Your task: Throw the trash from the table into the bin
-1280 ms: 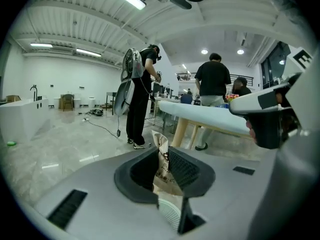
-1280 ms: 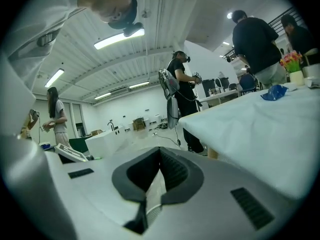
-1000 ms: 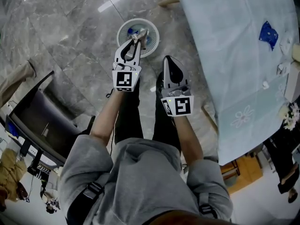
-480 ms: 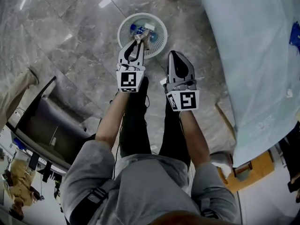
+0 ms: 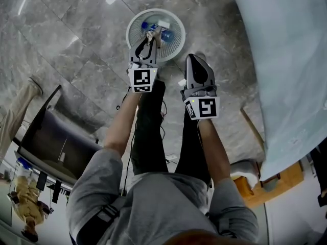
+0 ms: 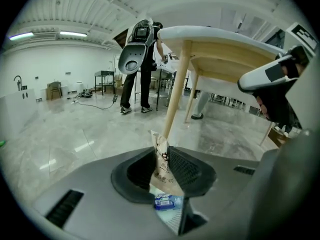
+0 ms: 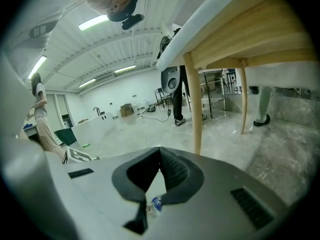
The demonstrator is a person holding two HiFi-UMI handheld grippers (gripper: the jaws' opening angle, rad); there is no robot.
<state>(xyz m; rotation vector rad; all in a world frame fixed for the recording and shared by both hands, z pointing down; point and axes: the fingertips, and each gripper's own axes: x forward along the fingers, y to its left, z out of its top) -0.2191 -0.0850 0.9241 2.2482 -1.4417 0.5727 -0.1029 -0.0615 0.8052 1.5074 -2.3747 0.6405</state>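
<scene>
Right, my left tongs [image 5: 152,37] are pinching a crumpled, printed paper wrapper [image 5: 153,32], which stands upright between the pads in the left gripper view [image 6: 161,170]. In the head view the tips and the wrapper sit over the open mouth of the round white bin [image 5: 134,22] on the grey marble floor [image 5: 76,45]. Inside the bin I can see a blue bottle [image 5: 166,35], and the same bottle shows below the wrapper through the gap in the left tongs [image 6: 165,201]. My right tongs [image 5: 193,58] are pressed together with nothing between them, just beside the bin's rim. The cloth-covered surface [image 5: 286,60] runs along the right edge of the head view, well apart from the bin.
</scene>
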